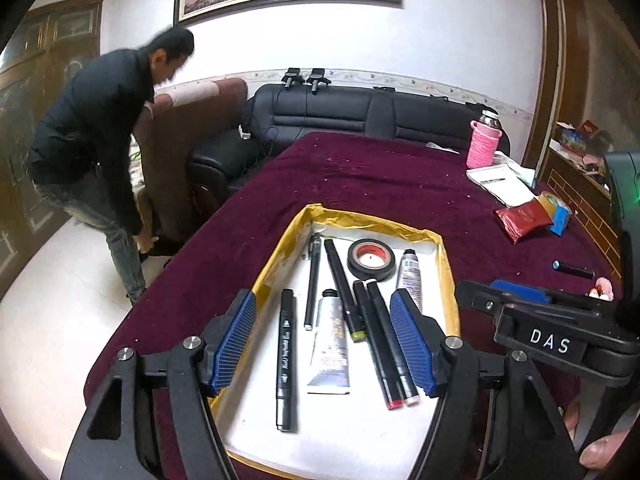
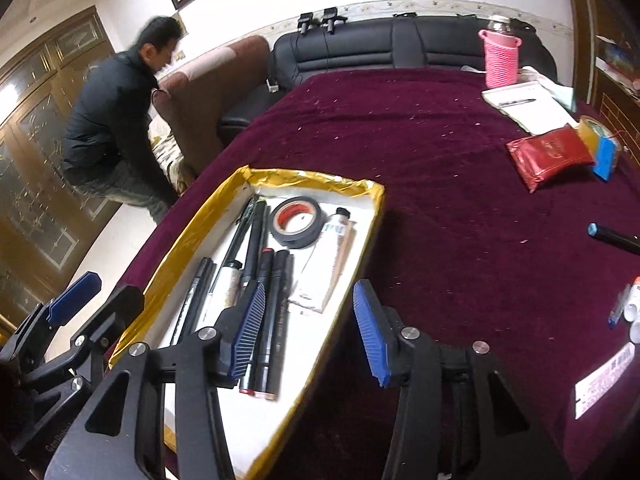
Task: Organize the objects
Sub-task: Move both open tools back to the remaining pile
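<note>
Both claws, left [image 1: 324,344] and right [image 2: 312,332], spread wide, holding nothing; the yellow-rimmed tray [image 1: 416,236] ahead holds markers [image 1: 286,356], tubes [image 1: 330,344], black tape roll [image 1: 371,259].

Left gripper [image 1: 324,344] hovering, jaws spread wide, blue pads [image 1: 236,342] at 9 and 3 o'clock, nothing between. Right gripper [image 2: 310,330] likewise parted and empty, fingers [image 2: 370,334] pointing toward 12 o'clock. In left wrist view, right gripper's body at 3 o'clock, close alongside.
</note>
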`<state>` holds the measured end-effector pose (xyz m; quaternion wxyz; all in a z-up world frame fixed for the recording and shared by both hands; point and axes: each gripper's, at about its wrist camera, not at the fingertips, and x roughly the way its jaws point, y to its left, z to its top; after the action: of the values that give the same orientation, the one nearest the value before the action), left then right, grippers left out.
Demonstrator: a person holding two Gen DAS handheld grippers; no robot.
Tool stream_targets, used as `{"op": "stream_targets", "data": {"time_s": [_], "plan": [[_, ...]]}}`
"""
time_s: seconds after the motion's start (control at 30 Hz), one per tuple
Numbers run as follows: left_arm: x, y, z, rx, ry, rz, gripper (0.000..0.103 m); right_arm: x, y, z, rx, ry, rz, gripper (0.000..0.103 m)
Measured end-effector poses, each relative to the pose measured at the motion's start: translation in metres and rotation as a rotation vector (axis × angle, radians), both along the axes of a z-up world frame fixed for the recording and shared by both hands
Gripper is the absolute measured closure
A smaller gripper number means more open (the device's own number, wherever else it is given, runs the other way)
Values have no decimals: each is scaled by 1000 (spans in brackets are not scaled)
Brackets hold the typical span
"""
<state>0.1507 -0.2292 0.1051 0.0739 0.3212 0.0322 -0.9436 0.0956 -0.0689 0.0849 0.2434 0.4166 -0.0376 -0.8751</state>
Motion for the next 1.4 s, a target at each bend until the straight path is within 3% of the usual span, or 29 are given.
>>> {"op": "stream_targets", "data": {"time_s": [0.73, 1.4], "plan": [[-2, 114, 18, -189, -8, -144, 39, -8, 124, 2, -139, 13, -184, 52], [-30, 227, 16, -325, -59, -317, 39, -33, 282, -1, -212, 13, -436, 52]]}}
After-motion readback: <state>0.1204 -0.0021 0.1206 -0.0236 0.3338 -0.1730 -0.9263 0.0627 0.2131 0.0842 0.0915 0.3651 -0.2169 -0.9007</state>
